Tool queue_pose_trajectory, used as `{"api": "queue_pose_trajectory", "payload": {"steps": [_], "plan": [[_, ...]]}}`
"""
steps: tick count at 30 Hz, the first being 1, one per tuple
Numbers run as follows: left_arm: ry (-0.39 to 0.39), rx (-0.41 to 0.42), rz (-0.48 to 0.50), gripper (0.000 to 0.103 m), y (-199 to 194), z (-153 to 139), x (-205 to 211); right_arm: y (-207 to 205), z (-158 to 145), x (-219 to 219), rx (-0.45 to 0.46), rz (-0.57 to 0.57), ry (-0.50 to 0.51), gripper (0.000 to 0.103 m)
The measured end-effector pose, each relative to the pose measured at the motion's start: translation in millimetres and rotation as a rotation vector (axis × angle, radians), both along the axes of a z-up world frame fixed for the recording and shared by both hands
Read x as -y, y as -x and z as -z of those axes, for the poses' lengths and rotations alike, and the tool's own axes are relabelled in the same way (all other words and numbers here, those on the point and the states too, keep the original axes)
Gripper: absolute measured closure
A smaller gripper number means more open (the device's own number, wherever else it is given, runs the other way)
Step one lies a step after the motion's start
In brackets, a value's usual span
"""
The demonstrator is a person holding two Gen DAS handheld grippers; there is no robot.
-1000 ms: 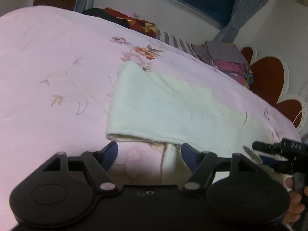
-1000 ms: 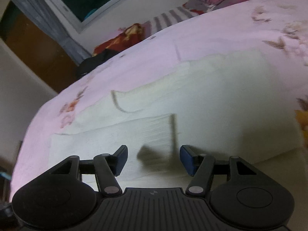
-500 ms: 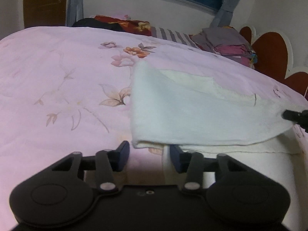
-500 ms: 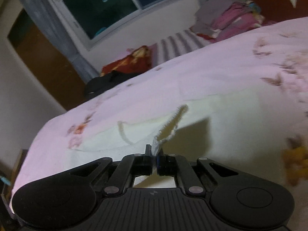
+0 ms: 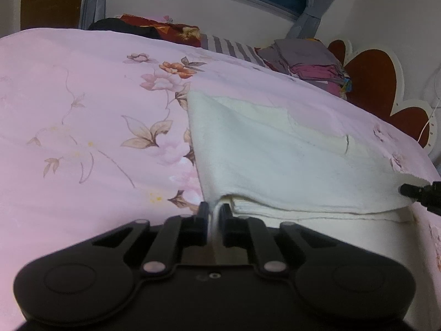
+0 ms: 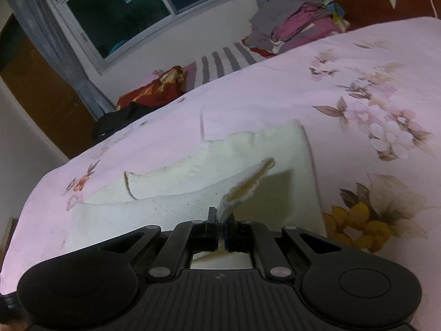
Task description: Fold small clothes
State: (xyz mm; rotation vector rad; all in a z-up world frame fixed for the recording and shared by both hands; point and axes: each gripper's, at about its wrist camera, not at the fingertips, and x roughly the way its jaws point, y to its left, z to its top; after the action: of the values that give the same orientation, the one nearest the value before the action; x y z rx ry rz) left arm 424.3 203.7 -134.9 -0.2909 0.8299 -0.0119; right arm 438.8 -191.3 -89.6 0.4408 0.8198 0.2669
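A cream garment (image 5: 275,160) lies folded on the pink floral bedcover (image 5: 82,110). My left gripper (image 5: 213,215) is at its near left corner, its jaws closing with the cloth's corner pinched between them. My right gripper (image 6: 220,220) is shut on the garment's (image 6: 179,201) right-hand edge and holds that edge a little off the bed. A doubled flap rises from its fingers. The right gripper's tip (image 5: 419,193) also shows at the garment's right end in the left wrist view.
A pile of folded grey and magenta clothes (image 5: 308,60) sits at the far side by the red heart-shaped headboard (image 5: 372,77). A striped pillow (image 5: 228,48) and a red and black bundle (image 5: 154,27) lie under the window. The bedcover (image 6: 358,69) spreads wide around the garment.
Both grippers went from open to closed on the garment, the right one first. The right one then lifted its edge and drew it back; the left stayed at the near corner.
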Motion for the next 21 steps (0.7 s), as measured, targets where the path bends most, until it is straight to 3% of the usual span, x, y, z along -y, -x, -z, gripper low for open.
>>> {"api": "queue_pose_trajectory", "payload": {"steps": [12, 15, 16, 17, 18, 19, 21], "plan": [[0.014, -0.005, 0.029, 0.093, -5.2, 3.3, -5.9, -4.0, 23.5, 16.6, -0.049, 0.034, 0.072, 0.100], [0.007, -0.004, 0.025, 0.079, -0.9, -7.0, -9.0, 2.2, 16.1, 12.4, -0.004, 0.071, 0.176, 0.099], [-0.009, 0.032, 0.020, 0.072, 5.2, -15.0, -8.5, 4.8, 10.8, 10.6, 0.008, 0.094, 0.232, 0.091], [-0.020, 0.071, 0.022, 0.063, 9.9, -22.3, -6.3, 9.6, 3.6, 9.5, 0.030, 0.119, 0.277, 0.066], [-0.018, 0.092, 0.034, 0.061, 10.3, -27.5, -1.9, 15.2, -2.6, 8.6, 0.067, 0.128, 0.288, 0.055], [-0.013, 0.098, 0.053, 0.059, 6.3, -30.6, 5.2, 19.6, -8.1, 4.3, 0.107, 0.099, 0.258, 0.055], [-0.009, 0.096, 0.103, 0.057, -8.0, -31.4, 27.1, 16.0, -8.9, -17.2, 0.097, 0.003, 0.217, 0.056]]}}
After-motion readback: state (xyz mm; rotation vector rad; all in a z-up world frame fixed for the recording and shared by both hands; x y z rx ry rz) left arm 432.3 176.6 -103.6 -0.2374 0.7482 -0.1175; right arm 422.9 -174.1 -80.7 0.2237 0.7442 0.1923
